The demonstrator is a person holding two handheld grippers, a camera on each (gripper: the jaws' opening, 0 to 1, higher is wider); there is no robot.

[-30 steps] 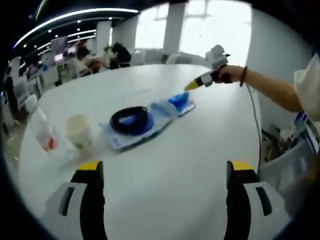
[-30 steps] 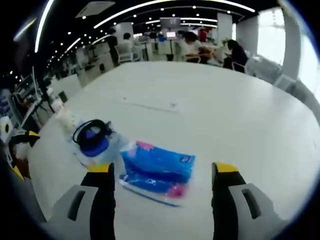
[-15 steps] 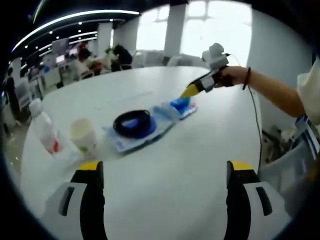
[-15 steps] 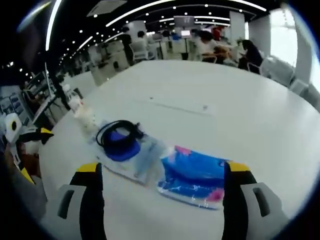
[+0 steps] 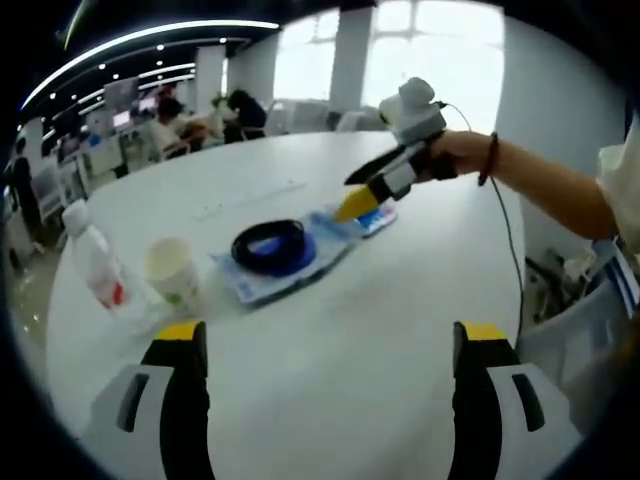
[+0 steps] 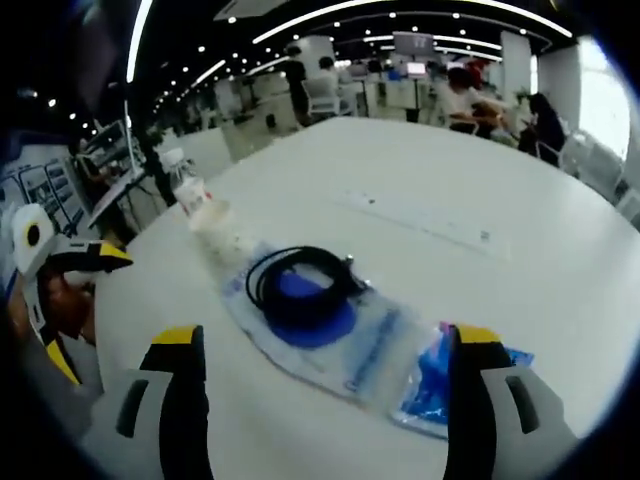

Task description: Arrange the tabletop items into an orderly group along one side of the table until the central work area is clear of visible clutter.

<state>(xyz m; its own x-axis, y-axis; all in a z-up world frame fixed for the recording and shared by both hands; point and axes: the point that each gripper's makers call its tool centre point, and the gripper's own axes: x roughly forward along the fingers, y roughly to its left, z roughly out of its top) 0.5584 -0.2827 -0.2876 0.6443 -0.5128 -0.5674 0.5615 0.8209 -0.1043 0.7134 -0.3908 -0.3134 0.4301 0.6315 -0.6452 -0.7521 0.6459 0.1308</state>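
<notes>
Left gripper view has the left gripper [image 5: 325,345] spread wide over the white table [image 5: 360,330], while the right gripper [image 5: 357,203], jaw state unclear there, hovers at the far blue packet [image 5: 372,218] beside the black cable coil [image 5: 268,243].

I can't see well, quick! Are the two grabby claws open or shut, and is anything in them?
Left gripper: open, holding nothing.
Right gripper: open, holding nothing, just above the blue packet.
</notes>
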